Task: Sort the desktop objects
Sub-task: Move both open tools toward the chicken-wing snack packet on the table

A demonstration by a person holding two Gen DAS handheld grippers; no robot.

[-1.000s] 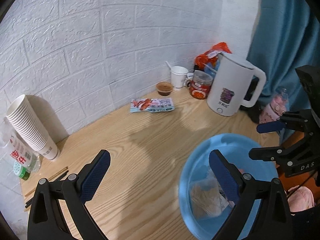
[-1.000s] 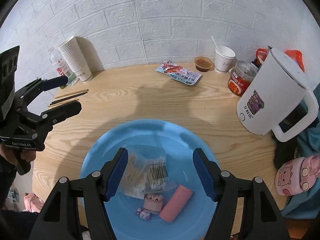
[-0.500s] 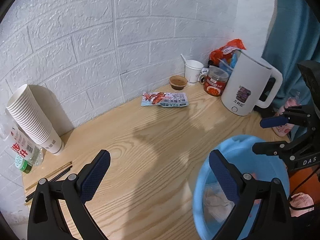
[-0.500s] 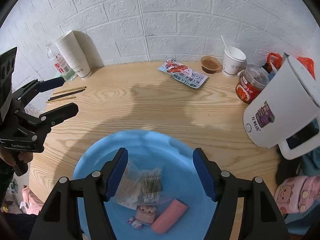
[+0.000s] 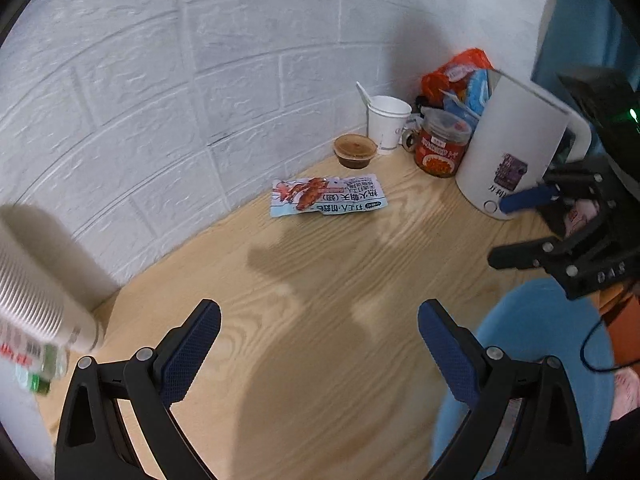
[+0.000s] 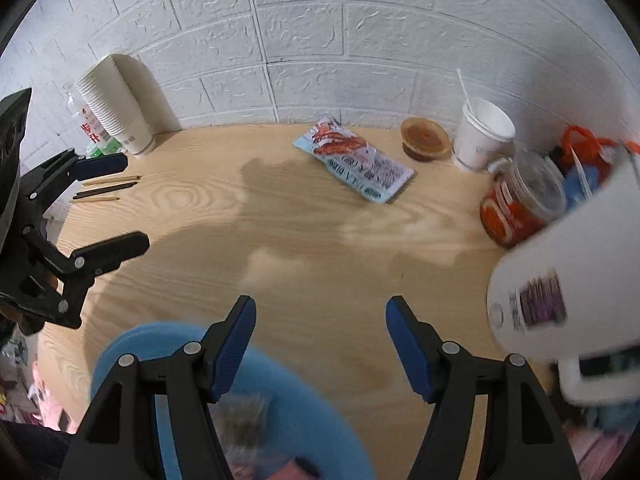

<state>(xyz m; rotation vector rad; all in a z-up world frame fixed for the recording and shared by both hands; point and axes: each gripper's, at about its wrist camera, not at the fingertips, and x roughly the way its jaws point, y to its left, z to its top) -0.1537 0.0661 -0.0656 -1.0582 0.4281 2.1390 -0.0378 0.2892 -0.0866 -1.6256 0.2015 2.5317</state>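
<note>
Two grippers hang over the wooden table, both with jaws spread and nothing between the pads. The left gripper sits over bare wood; the right gripper hovers at the far rim of the blue basin, which stands at the table's near edge. Inside the basin lie a blurred clear bag and a pink item; more cannot be made out. Beyond the grippers, a snack packet with a crayfish print lies flat near the brick wall. Past it stand a lidded sauce cup, a paper cup with a stick in it, a red-labelled jar and a white kettle, close together toward the right corner. At the left lean a stack of paper cups and a bottle, with chopsticks loose on the wood beside them.
</note>
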